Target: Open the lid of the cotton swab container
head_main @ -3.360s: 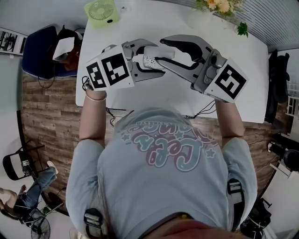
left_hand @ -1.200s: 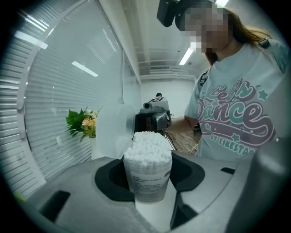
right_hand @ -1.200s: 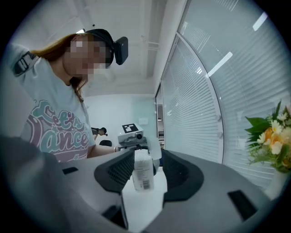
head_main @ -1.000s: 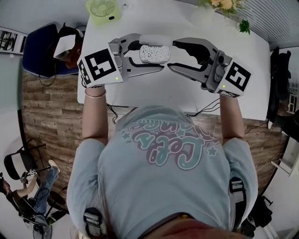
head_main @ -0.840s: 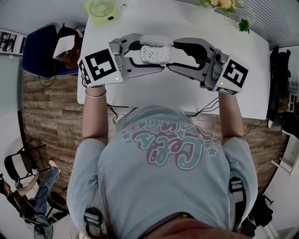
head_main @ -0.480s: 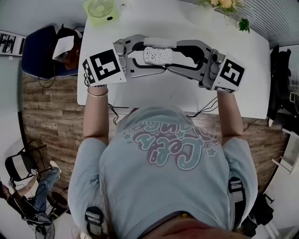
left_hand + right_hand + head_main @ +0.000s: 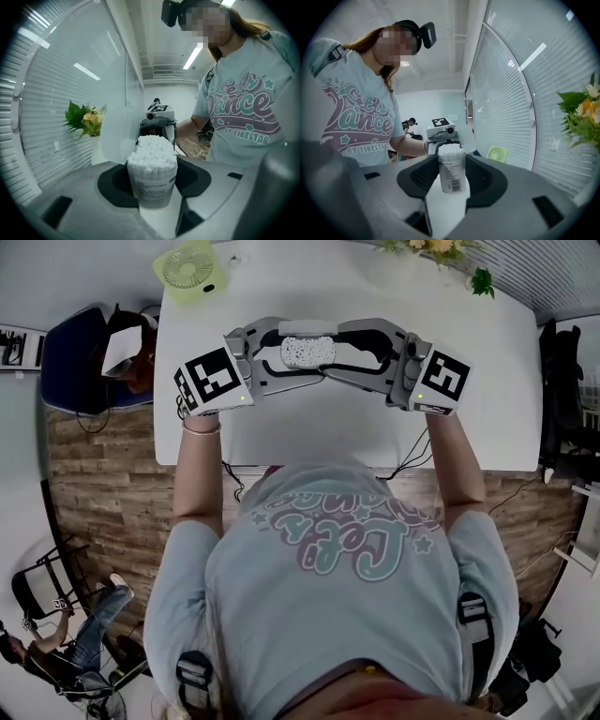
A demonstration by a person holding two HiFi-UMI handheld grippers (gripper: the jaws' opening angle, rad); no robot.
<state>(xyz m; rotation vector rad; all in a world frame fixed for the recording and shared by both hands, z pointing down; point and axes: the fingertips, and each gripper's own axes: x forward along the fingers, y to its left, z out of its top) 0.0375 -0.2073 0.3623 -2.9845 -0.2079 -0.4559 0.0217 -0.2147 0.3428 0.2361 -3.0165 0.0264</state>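
A clear cotton swab container, packed with white swabs, is held above the white table. Its translucent lid is flipped open on the far side. My left gripper is shut on the container, whose body sits between the dark pads with the lid standing up at the left. My right gripper comes in from the other side with its jaws closing. In the right gripper view its pads meet the sides of the labelled container.
A green fan stands at the table's far left corner. Flowers are at the far right, by the window blinds. A blue chair is left of the table, and cables hang off its near edge.
My right gripper has moved left from beside the container until its jaws flank it, and they have narrowed. The left gripper keeps its hold; both hands have shifted slightly farther over the table.
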